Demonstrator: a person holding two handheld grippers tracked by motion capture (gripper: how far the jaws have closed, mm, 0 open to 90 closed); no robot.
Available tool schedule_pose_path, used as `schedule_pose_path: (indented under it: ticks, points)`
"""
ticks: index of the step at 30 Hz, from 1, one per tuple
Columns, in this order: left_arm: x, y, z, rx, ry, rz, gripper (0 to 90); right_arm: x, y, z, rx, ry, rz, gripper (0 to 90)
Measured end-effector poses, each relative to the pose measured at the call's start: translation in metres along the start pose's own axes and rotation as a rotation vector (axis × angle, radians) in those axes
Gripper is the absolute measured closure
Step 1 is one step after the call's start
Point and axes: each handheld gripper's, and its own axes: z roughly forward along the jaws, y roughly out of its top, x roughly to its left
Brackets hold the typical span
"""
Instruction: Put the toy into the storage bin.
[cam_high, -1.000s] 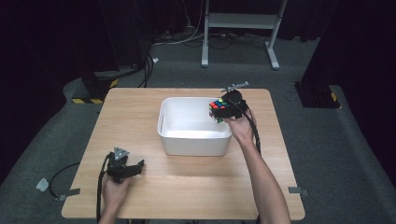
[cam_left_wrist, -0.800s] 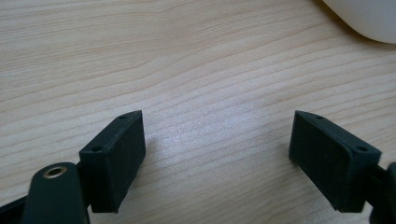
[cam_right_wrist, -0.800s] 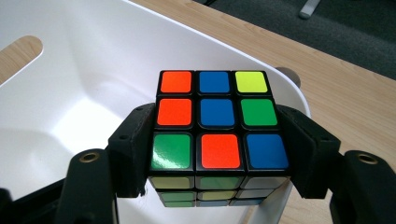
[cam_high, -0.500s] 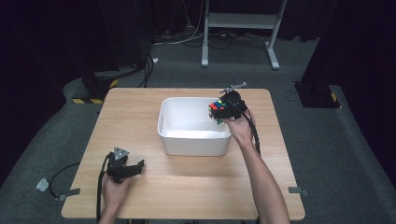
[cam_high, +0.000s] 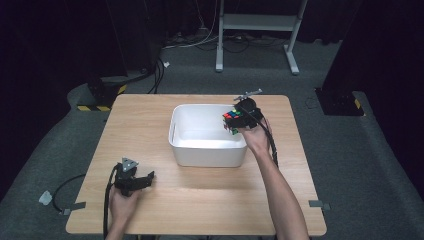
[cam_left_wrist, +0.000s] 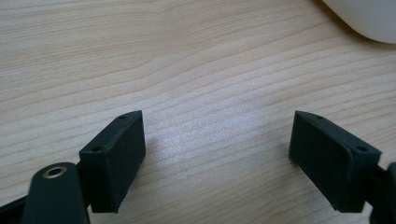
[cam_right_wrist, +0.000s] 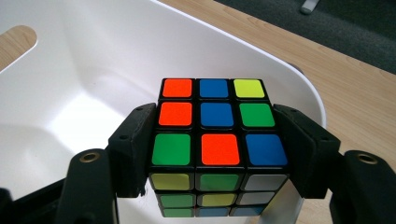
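Observation:
A scrambled colour cube with black edges hangs between the jaws of my right gripper, which is shut on its two sides. In the high view the cube is held over the right end of a white plastic bin, just inside its right rim, with the right gripper behind it. The bin's inside wall shows below the cube and looks bare. My left gripper rests low over the table's front left, open, its jaws wide apart above bare wood.
The wooden table stands on grey carpet. The bin's corner lies ahead and to the right of the left gripper. Cables trail off the table's left front. A white metal frame stands behind the table.
The right gripper with the cube has edged slightly lower and inward over the bin's right end. The left gripper has not moved.

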Motion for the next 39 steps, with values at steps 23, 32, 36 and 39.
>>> schedule_pose_path:
  ticks: [23, 32, 36, 39]
  points:
    - [0.0000, 0.0000, 0.0000, 0.000, 0.000, 0.000, 18.6, 0.0013, -0.0011, 0.0044, 0.027, -0.001, -0.005, 33.8]
    - [0.0000, 0.0000, 0.0000, 0.000, 0.000, 0.000, 18.6, 0.0010, -0.0015, 0.0036, 0.024, -0.004, -0.006, 33.5]
    - [0.0000, 0.0000, 0.0000, 0.001, 0.000, 0.001, 18.6, -0.0006, -0.0009, -0.0011, 0.000, -0.009, 0.001, 31.9]
    - [0.0000, 0.0000, 0.0000, 0.000, -0.001, 0.001, 18.6, -0.0008, -0.0016, -0.0038, -0.002, -0.011, -0.007, 30.0]
